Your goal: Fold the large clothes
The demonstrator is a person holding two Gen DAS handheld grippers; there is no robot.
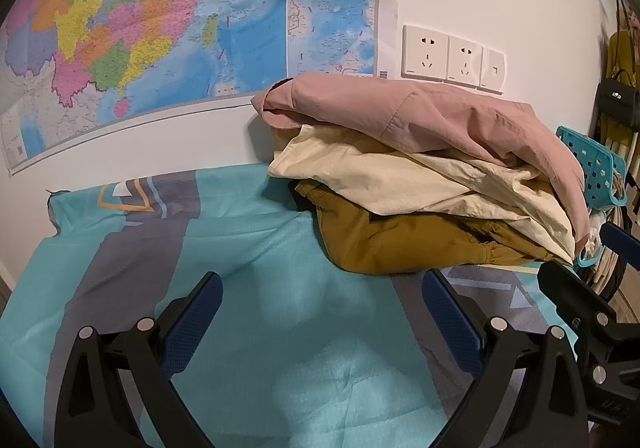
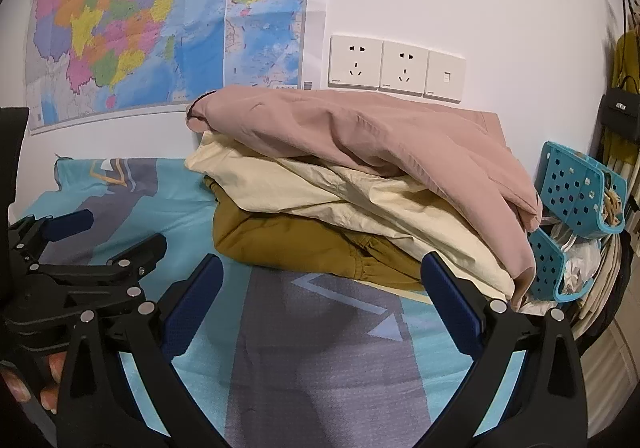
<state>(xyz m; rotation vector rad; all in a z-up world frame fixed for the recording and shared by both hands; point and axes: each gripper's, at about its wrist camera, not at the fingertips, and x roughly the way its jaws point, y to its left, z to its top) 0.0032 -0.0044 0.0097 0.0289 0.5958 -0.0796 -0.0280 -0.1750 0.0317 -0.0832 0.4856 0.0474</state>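
Three folded garments are seen stacked at the far right of the bed, against the wall: a pink garment point(image 1: 420, 115) on top, a cream garment point(image 1: 400, 179) beneath it, and a mustard garment point(image 1: 392, 244) at the bottom, resting on the teal sheet point(image 1: 248, 215). The stack appears set aside there so that the near part of the sheet is kept as working space. The left gripper point(image 1: 320, 300) is held low over the sheet, its jaws spread wide and nothing between them; the right gripper point(image 2: 322, 284) is likewise spread wide and empty, just short of the stack's near edge, its right finger close to the cream hem. Both are judged to be poised between garments, not gripping. To the right, beyond the stack, a blue perforated basket point(image 2: 576, 183) is seen, with what look like hangers and pale items inside; its contents cannot be told exactly. A map point(image 1: 140, 27) and sockets point(image 1: 448, 55) are seen on the wall behind.
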